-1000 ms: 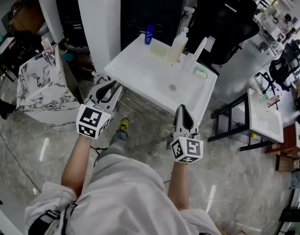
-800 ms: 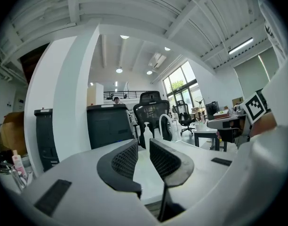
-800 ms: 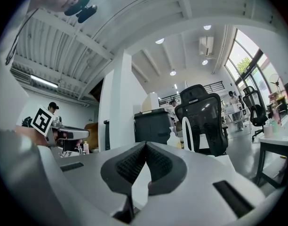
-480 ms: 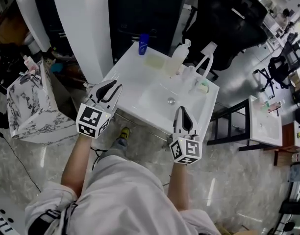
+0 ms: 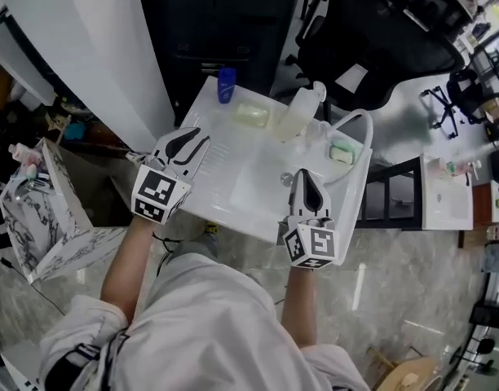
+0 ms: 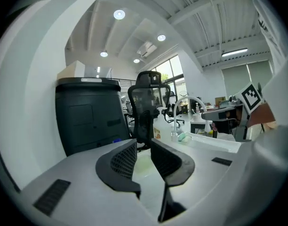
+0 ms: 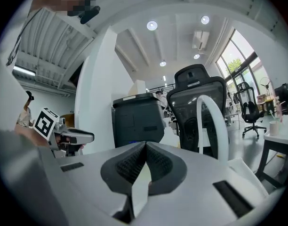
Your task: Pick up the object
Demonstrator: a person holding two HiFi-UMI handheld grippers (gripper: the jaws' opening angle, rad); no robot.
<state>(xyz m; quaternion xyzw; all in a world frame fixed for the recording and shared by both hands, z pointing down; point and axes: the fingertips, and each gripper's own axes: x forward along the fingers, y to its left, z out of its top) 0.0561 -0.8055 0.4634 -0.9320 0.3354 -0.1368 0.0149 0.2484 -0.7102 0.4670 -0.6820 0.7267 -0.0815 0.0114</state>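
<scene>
A white sink basin (image 5: 233,192) stands in front of me. On its back rim are a blue bottle (image 5: 226,85), a pale green soap bar (image 5: 252,115) and a clear pump bottle (image 5: 297,114). A green soap (image 5: 342,152) lies by the white arched faucet (image 5: 353,129). My left gripper (image 5: 190,141) hovers over the basin's left rim; its jaws are opening and nothing is between them (image 6: 144,147). My right gripper (image 5: 305,177) hangs over the basin near the drain (image 5: 287,177), shut and empty (image 7: 145,145).
A black office chair (image 5: 380,31) stands behind the sink, with a dark cabinet (image 5: 209,15) and a white pillar (image 5: 94,47) to its left. A marbled box (image 5: 46,210) sits at the left. A second white basin (image 5: 445,194) is at the right.
Both grippers have come forward from the floor side to above the basin, which now lies closer under them. The left jaws have spread a little; the right stays shut.
</scene>
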